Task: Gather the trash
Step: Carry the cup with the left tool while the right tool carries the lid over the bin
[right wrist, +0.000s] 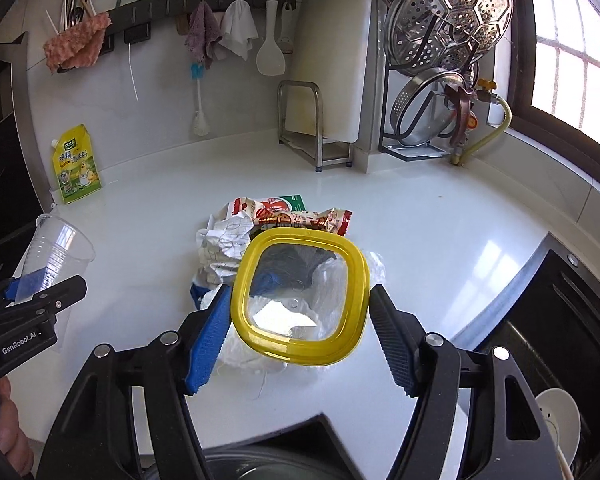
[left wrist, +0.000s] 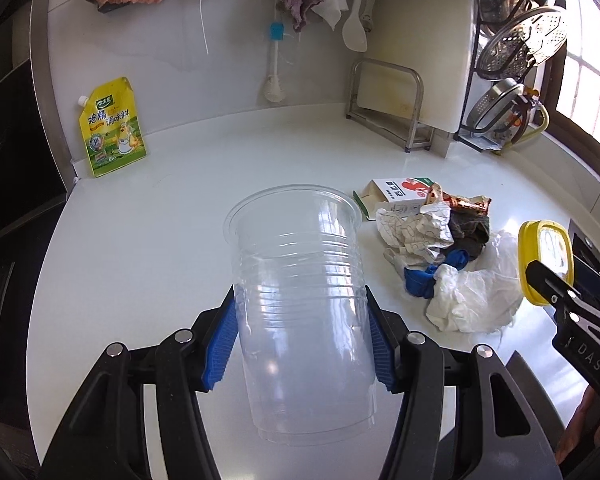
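Left gripper [left wrist: 302,344] clamped on clear cup [left wrist: 300,280], blue pads pressing both sides, cup mouth pointing forward, held above white counter [left wrist: 140,248]. Trash pile [left wrist: 440,248] ahead-right of it: carton, wrapper, crumpled paper, tissue. Right gripper [right wrist: 300,320] grips yellow-rimmed lid [right wrist: 300,344] by its edges, directly above pile. Yellow pouch [right wrist: 76,168] far left by wall.

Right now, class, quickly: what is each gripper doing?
Left gripper: shut on the clear cup.
Right gripper: shut on the yellow lid.
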Motion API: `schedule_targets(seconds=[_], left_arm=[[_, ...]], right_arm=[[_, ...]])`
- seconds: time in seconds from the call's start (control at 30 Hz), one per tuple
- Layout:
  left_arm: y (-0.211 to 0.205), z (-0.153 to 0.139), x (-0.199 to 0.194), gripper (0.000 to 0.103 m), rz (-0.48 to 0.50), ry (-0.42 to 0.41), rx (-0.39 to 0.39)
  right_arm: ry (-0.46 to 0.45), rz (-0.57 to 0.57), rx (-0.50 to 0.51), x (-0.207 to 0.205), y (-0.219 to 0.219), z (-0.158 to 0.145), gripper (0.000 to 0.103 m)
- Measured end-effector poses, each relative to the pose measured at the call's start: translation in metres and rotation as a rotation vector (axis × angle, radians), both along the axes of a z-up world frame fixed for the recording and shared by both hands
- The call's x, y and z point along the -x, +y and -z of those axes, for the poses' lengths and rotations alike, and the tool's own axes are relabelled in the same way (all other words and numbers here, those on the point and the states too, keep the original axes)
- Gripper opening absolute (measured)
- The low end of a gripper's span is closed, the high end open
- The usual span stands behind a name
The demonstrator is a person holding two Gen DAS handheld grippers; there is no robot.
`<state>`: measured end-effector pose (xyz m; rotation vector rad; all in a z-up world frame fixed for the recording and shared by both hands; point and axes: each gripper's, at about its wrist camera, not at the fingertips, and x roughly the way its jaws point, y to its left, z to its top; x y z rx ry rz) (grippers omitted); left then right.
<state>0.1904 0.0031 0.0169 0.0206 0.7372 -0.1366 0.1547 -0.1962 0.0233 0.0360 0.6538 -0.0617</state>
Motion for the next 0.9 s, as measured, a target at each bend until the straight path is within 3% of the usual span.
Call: schedule_targets(seconds=[0.53,0.9], left_arm=[[-0.003,0.01,0.114,0.056,0.062,0.025,0.004],[-0.019,0.041,0.172,0.056,0.138,0.055,-0.021]], right_arm=[[0.046,-0.024,-0.041,0.129,0.014,0.013,0.067],[0.051,0.006,-0.096,0.191,0.005,0.04,0.067]])
